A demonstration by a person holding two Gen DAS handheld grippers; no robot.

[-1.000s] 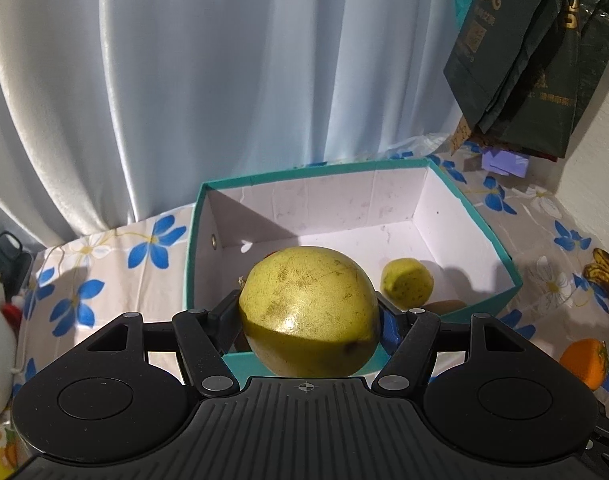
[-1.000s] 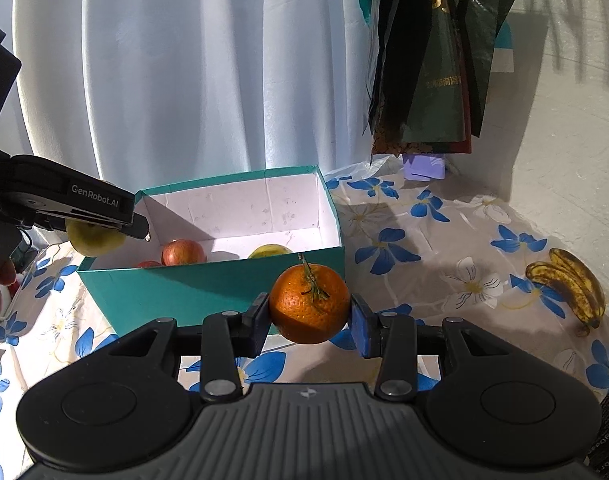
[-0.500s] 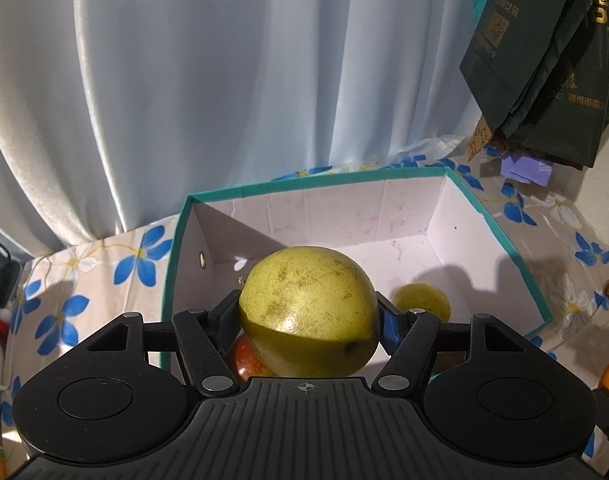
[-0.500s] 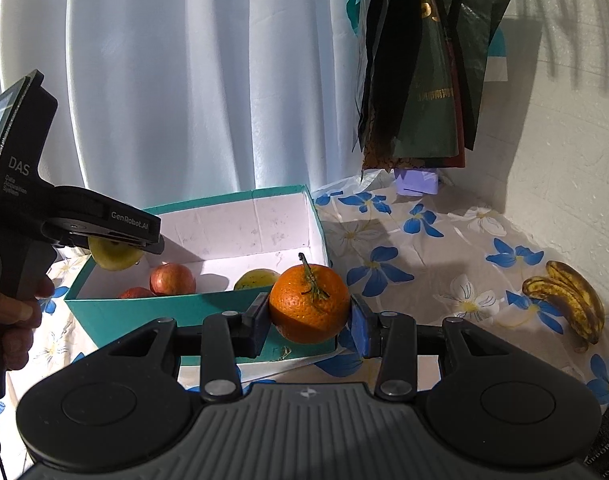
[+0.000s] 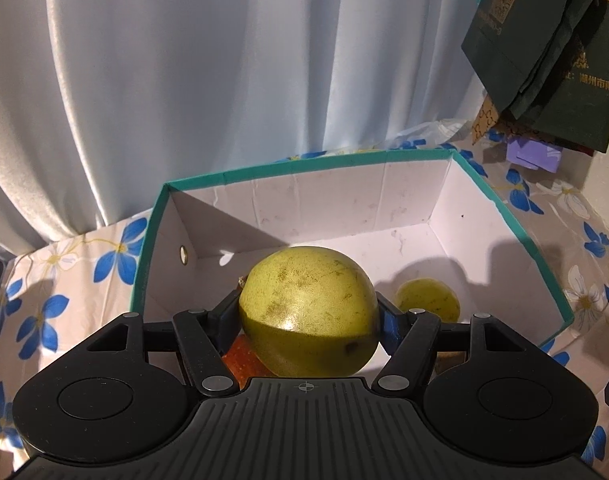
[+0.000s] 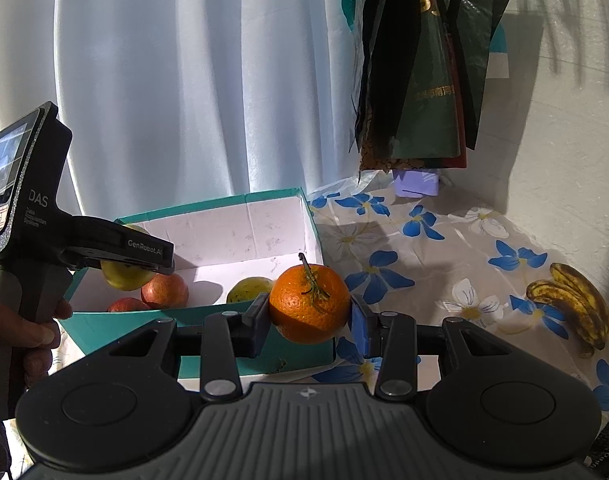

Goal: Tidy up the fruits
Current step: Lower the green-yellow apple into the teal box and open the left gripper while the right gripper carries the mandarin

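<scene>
Two hand-held grippers are each carrying fruit: left hand-held gripper is pinching a big yellow-green pear over the teal box, right hand-held gripper is pinching an orange just in front of the box's near wall, w/ pads pressing both sides. Inside the box already: red apples at the left end & a smaller yellow fruit toward the right. Step in hand looks like setting the pear down. Best approach imo: lowering it into the bare white floor btwn apples & yellow fruit, not on top of the apple showing right under it, then spreading the pads only once it's resting, since round fruit rolls. Bananas are lying on the floral surface, well apart from the box.
</scene>
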